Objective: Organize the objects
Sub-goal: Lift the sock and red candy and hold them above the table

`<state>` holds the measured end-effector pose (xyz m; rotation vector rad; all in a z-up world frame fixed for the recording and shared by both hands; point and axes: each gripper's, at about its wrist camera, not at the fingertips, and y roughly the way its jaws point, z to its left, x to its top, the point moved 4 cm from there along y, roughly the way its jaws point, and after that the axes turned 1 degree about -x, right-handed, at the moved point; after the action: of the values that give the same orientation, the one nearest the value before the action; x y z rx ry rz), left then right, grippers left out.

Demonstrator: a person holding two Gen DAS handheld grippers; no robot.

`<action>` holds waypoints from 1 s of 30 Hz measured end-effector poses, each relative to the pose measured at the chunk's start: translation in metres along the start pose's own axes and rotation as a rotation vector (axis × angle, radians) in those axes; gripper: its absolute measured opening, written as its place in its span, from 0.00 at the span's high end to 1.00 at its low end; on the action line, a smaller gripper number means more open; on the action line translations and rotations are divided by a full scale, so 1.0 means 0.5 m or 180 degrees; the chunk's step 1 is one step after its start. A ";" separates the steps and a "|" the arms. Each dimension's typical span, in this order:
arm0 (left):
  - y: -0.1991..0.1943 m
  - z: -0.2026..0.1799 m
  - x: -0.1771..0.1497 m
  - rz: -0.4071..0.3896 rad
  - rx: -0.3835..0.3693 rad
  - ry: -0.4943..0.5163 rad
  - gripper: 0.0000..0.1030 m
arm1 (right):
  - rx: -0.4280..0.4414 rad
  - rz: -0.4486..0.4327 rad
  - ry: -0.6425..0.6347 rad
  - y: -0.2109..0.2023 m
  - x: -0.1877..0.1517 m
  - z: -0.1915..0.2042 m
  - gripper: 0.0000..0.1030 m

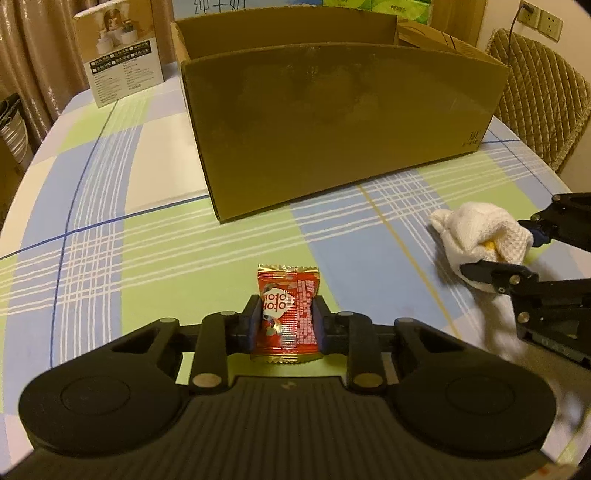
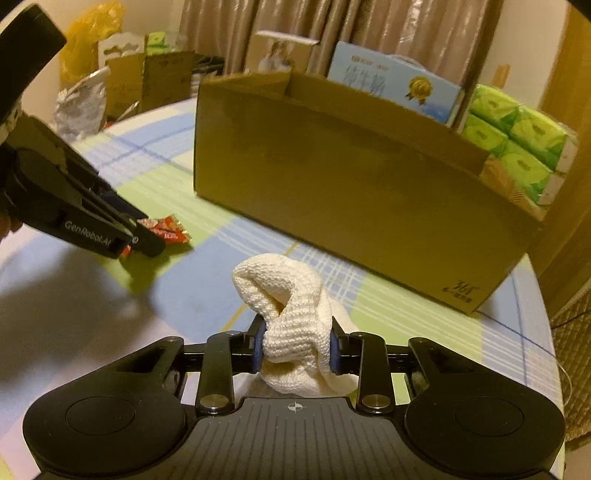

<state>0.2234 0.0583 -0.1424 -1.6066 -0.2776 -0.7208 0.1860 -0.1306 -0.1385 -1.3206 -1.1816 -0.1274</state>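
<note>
The red candy packet (image 1: 284, 314) lay on the counter (image 1: 147, 236), long axis toward 12 o'clock, pinched between the left gripper's (image 1: 284, 325) fingers. At 3 o'clock, the right gripper (image 2: 297, 350) clamped a bunched white cloth (image 2: 291, 317). The cardboard box (image 1: 332, 122) stood beyond at 12 o'clock.

Behind the checked counter (image 1: 110, 177) stand a printed white carton (image 1: 118, 51) before beige curtains (image 2: 369, 22), a blue-and-white carton (image 2: 399, 85), stacked green tissue packs (image 2: 517, 144), a quilted chair (image 1: 539, 96), wall sockets (image 1: 543, 18) and a yellow bag (image 2: 88, 33).
</note>
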 end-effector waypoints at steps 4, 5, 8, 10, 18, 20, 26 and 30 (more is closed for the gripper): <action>-0.042 -0.020 0.013 -0.0072 -0.0004 -0.0049 0.77 | 0.0029 -0.0036 0.0303 -0.051 0.006 -0.021 0.72; -0.056 -0.027 0.017 -0.0104 -0.0003 -0.0062 0.77 | 0.0030 -0.0044 0.0381 -0.065 0.007 -0.026 0.72; -0.100 -0.052 0.027 -0.0203 -0.0014 -0.0125 0.77 | 0.0049 -0.0074 0.0598 -0.111 0.008 -0.041 0.72; -0.131 -0.069 0.029 -0.0266 -0.0018 -0.0196 0.77 | 0.0062 -0.0096 0.0673 -0.139 0.009 -0.044 0.72; -0.225 -0.124 0.004 -0.0385 -0.0053 -0.0426 0.77 | 0.0065 -0.0187 0.0720 -0.228 0.008 -0.045 0.72; -0.243 -0.136 -0.002 -0.0394 -0.0046 -0.0414 0.77 | 0.0066 -0.0211 0.0729 -0.243 0.007 -0.044 0.72; -0.289 -0.162 -0.021 -0.0401 -0.0011 -0.0393 0.77 | 0.0067 -0.0281 0.0751 -0.281 0.009 -0.041 0.72; -0.308 -0.173 -0.028 -0.0411 -0.0002 -0.0383 0.77 | 0.0069 -0.0310 0.0771 -0.298 0.009 -0.043 0.72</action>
<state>0.1003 0.0064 -0.0256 -1.6464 -0.4722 -0.7231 0.1016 -0.1941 -0.0309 -1.1920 -1.0374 -0.3348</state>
